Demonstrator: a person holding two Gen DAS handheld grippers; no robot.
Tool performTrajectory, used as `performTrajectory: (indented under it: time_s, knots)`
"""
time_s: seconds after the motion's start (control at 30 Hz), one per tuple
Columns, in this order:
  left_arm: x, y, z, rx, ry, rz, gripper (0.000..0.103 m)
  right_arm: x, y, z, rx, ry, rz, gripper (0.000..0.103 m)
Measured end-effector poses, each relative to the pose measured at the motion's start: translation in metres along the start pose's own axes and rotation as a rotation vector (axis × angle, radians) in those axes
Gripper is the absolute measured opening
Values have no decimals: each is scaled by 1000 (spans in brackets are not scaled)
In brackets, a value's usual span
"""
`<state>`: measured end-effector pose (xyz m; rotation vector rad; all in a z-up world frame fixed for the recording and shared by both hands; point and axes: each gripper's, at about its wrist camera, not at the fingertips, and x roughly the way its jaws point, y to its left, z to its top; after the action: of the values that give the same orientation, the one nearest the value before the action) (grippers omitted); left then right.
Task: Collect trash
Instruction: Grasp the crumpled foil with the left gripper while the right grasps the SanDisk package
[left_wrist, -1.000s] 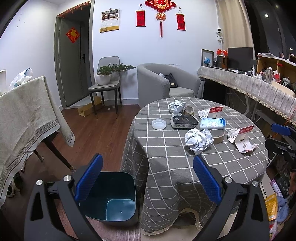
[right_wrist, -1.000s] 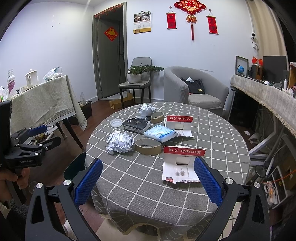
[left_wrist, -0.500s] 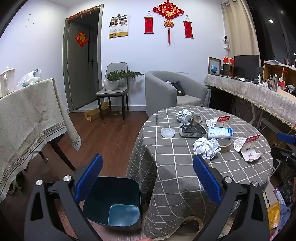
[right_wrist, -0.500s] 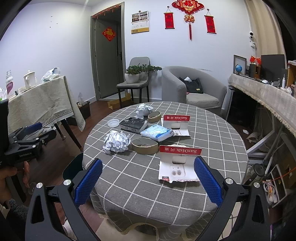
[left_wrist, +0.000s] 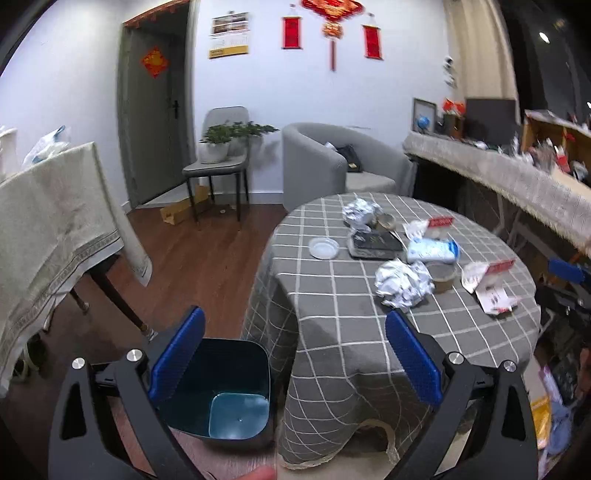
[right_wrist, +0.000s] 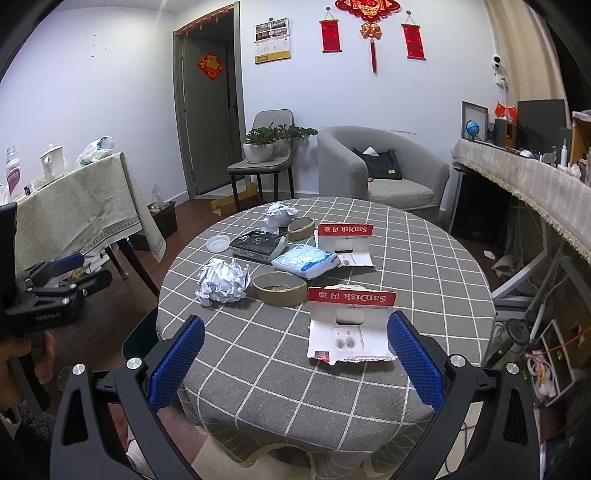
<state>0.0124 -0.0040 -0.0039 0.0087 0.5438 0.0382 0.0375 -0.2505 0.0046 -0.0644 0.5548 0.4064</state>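
The left gripper (left_wrist: 293, 363), black-framed with blue ribbed pads, has its fingers spread wide with nothing between them, and hangs above the floor beside the round table draped in a grey checked cloth (left_wrist: 343, 332). Directly under its left finger stands the square dark teal plastic bin (left_wrist: 221, 387), open-topped, on the wooden floor just beside the hanging edge of the cloth. The right gripper (right_wrist: 295, 365), of the same build, is likewise spread wide and holds nothing; it hovers over the near edge of the table. Just ahead of its right finger lies the nearer torn white card package with a red SanDisk header (right_wrist: 351, 321), flat on the cloth. Beyond that sit the brown cardboard tape ring (right_wrist: 279, 288) and, to its left and close beside it, the nearer crumpled ball of white paper (right_wrist: 223, 280). Farther in lie a pale blue and white soft plastic pack (right_wrist: 306, 260), a dark flat book-like box (right_wrist: 256, 245), a small round white plastic lid (right_wrist: 218, 243) and a second opened SanDisk card package (right_wrist: 345, 240). At the far side a second crumpled white paper ball (right_wrist: 279, 214) rests just beside a smaller brown tape ring (right_wrist: 301, 229). In the right wrist view the left gripper appears at the left edge, held in a hand, well apart from the table top.
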Motion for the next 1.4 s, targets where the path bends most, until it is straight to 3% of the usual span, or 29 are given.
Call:
performTrajectory:
  time_s: [0.57, 0.77, 0.87, 0.97, 1.4]
  knots:
    - [27, -40, 7, 76, 32, -74, 99, 13, -17, 8, 27, 31, -1, 100]
    - [39, -53, 11, 108, 29, -156, 98, 25, -29, 8, 43, 55, 7, 100]
    - [50, -62, 11, 146, 46, -201, 95, 30, -37, 10, 62, 61, 20, 100]
    - [66, -70, 11, 159, 97, -277, 82, 34, -44, 12, 93, 64, 38, 100]
    - [102, -75, 16, 215, 129, -315, 81, 63, -52, 16, 109, 117, 52, 100]
